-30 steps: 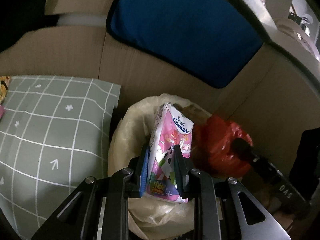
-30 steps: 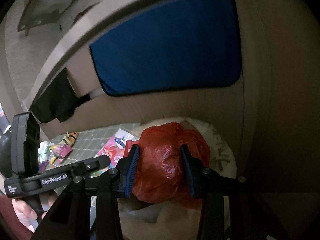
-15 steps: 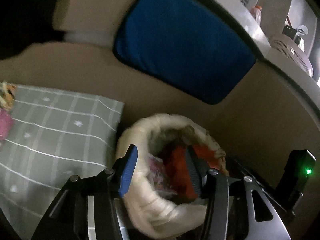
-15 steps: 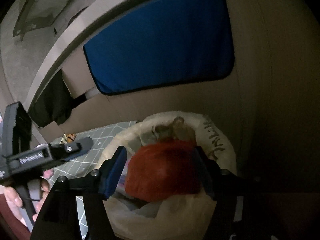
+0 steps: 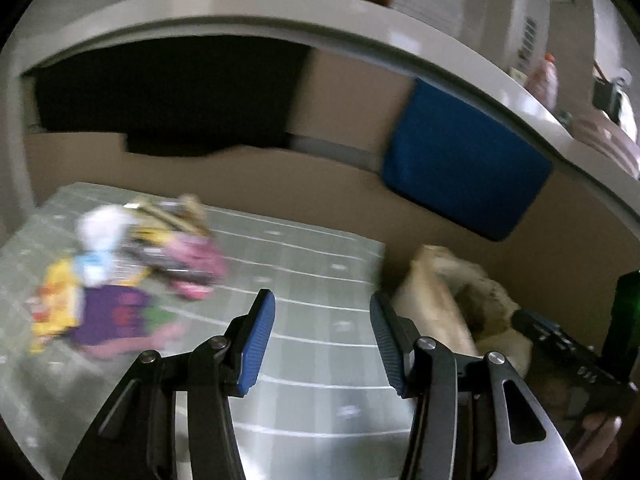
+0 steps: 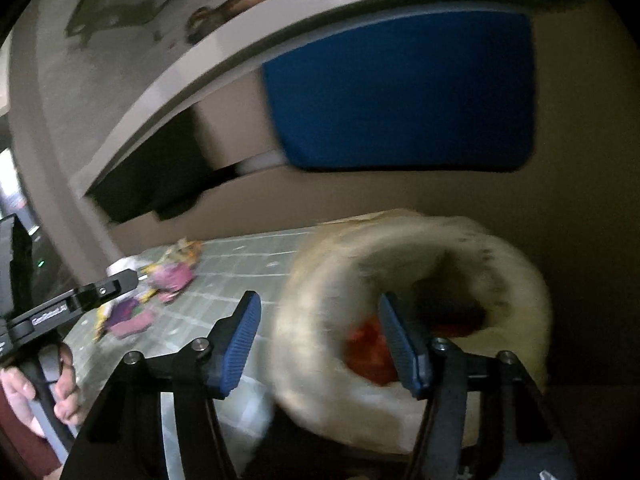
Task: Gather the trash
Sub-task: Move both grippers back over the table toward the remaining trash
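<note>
1. While both stand wide open and empty, the left gripper [image 5: 322, 338] is nearer the trash pile [image 5: 124, 268], at its frame's middle left.
2. The right gripper [image 6: 320, 340] straddles the bag [image 6: 416, 320] rim, lower right.

Grey-green mat [image 5: 304, 280] (white grid lines); blue cushion [image 6: 400, 92]; cream bag [image 6: 500, 248].

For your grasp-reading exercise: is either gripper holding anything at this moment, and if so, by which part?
Nothing is held. The left gripper and right gripper both stand open and empty; the red bag lies inside the trash bag.
</note>
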Available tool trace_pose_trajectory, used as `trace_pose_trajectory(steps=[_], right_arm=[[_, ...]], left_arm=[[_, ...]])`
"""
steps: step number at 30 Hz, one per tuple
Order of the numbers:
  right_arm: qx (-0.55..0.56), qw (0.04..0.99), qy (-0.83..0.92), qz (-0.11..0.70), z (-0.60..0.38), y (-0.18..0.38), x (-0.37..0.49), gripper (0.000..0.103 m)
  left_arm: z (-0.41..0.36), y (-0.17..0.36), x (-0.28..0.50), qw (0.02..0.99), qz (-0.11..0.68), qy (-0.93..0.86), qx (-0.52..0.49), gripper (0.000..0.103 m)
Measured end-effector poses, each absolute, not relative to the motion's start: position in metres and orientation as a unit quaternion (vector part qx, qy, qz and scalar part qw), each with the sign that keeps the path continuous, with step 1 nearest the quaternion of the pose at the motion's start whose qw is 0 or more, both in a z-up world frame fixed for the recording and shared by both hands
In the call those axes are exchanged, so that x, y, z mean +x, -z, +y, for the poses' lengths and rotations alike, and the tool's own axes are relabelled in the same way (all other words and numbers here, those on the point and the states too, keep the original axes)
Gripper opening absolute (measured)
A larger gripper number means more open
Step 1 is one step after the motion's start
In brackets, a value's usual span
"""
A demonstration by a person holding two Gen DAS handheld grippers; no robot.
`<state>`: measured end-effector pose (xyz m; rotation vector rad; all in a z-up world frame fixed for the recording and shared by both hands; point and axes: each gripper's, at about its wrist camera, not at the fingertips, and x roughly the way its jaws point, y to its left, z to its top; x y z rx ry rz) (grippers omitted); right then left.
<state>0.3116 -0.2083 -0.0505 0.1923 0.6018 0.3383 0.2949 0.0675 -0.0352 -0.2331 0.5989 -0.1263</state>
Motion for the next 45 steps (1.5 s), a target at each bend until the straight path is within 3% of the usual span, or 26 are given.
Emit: trace_pose_trajectory(steps=[6,13,28,38,42,45], right_arm=[[0.057,0.941,-0.185,0.277,-0.141,0.033,0.309,0.055],[0.017,0.934,-0.211,0.288,-0.081,0.034,0.31,0.055],[0.016,0.904,-0.268,0.333,-0.059,0.068,0.317,0.055],[0.02,0.897,-0.27,0.349,-0.072,0.077,0.316,0.055],[0.04,0.891,-0.274,0.359,-0.077,0.084,0.319,0.055],[0.045,0.887,-0.281,0.365,-0.076,0.087,0.319,0.055]], left_arm=[[0.169,0.029,0.265,0.95,0.273,-0.031,-0.15,0.05],[0.237,0.047,0.251,0.944,0.27,-0.077,-0.171,0.051],[0.226,0.091,0.291,0.919,0.333,0.017,-0.209,0.051],[0.255,0.108,0.354,0.899,0.375,-0.034,-0.223,0.05],[0.253,0.125,0.343,0.872,0.407,0.016,-0.27,0.05],[0.234,0.123,0.323,0.872,0.418,0.05,-0.249,0.05]])
